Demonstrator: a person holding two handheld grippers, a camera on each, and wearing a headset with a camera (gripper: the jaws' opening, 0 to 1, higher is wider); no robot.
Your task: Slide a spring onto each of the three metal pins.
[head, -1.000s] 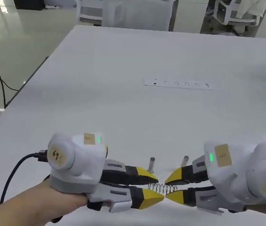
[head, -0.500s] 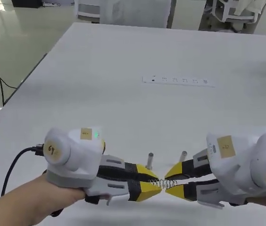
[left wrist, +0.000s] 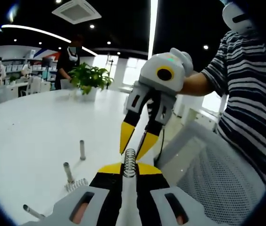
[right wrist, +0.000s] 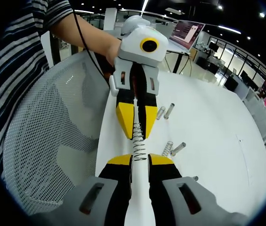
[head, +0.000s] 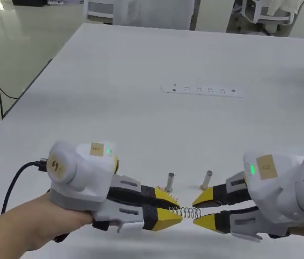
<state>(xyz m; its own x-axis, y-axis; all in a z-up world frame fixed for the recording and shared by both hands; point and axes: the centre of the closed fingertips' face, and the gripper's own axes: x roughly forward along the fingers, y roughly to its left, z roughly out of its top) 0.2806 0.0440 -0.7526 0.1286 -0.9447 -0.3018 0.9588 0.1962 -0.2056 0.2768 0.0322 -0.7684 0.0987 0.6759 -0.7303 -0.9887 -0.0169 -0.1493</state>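
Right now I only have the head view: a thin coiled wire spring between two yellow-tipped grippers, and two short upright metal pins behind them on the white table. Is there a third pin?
Observer: Yes. In the right gripper view a third metal pin stands beyond those two, close beside the left gripper.
Operator: Are any springs on the pins yet?
Observer: Not that I can see. The same view shows one loose coiled spring lying beside that third pin and another beside the middle pin, both on the white table, neither slid on.
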